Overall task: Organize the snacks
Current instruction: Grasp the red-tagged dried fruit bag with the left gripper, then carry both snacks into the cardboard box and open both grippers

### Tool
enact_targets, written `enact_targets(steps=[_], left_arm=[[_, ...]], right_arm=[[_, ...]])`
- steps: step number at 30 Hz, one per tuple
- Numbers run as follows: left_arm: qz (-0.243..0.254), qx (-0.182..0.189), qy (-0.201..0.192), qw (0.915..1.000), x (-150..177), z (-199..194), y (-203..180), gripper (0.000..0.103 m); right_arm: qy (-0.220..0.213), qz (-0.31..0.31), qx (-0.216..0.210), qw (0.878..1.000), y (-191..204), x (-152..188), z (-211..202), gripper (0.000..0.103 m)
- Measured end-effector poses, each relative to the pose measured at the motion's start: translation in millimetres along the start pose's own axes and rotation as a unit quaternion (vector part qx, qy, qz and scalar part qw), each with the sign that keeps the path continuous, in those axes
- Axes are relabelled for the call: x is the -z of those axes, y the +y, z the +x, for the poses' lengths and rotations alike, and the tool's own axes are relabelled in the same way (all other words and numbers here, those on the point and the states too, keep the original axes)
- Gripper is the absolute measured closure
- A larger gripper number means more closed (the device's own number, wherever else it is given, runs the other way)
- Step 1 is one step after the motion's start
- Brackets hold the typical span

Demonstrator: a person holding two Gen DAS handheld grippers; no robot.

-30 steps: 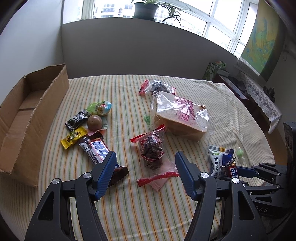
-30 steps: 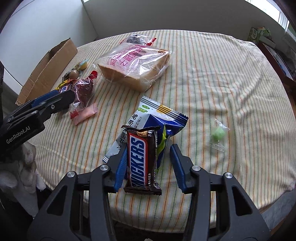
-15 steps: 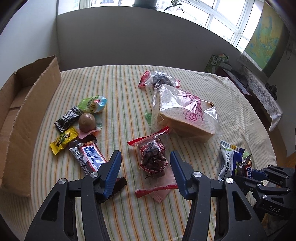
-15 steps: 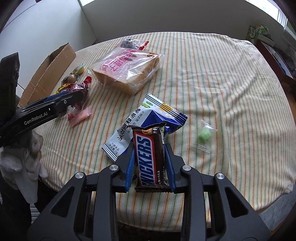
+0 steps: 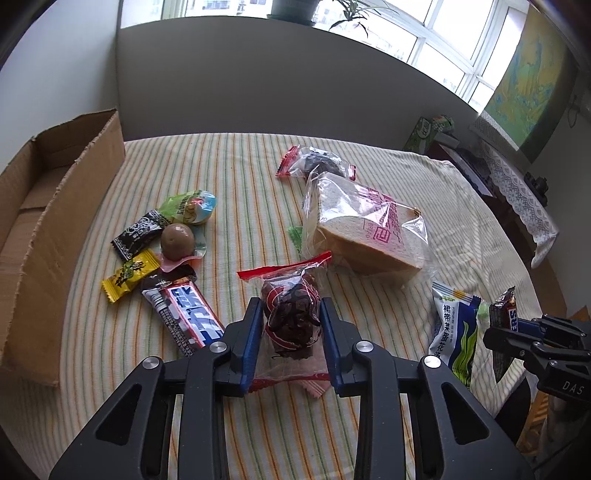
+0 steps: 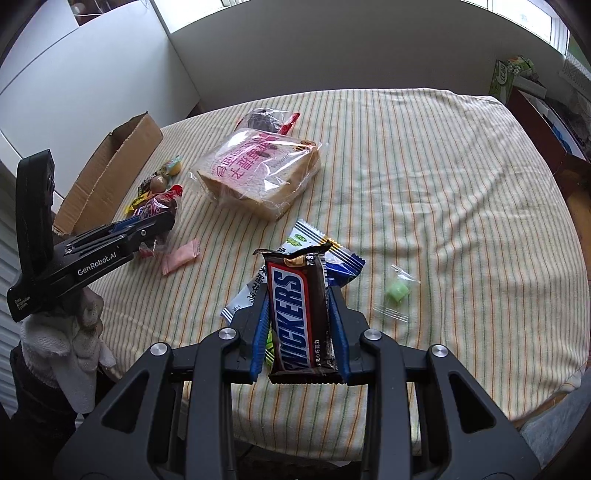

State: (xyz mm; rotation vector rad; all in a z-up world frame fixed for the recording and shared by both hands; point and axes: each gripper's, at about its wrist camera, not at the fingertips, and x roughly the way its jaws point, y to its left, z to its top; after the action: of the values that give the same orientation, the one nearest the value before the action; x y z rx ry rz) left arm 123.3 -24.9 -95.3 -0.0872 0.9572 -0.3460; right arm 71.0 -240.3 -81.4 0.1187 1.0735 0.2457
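Left wrist view shows the left claw [image 5: 291, 325] closing on the date bag [image 5: 291, 317] at 6 o'clock on the surface [image 5: 461, 206]; squeeze gently, then lift toward the box [image 5: 48, 221] at 9 o'clock.

Striped tablecloth [image 5: 258, 162]; potted plant [image 5: 291, 11] on sill; wall map [image 5: 532, 74]

Two chocolate bars [image 6: 299, 314] [image 5: 183, 315], one bread bag [image 5: 364, 225], one cardboard box [image 5: 55, 206].
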Motion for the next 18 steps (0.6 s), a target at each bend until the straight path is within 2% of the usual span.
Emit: enact_targets(steps=[10, 18], left_arm=[[-0.011, -0.011, -0.052, 0.9985, -8, -53, 18, 0.074], [-0.033, -0.063, -0.090, 0.9934, -11, -98, 62, 0.074]], right_arm=[[-0.027, -0.056, -0.029, 0.998, 49, -35, -5, 0.072], [-0.046, -0.128, -0.055, 0.989, 122, -71, 2, 0.072]])
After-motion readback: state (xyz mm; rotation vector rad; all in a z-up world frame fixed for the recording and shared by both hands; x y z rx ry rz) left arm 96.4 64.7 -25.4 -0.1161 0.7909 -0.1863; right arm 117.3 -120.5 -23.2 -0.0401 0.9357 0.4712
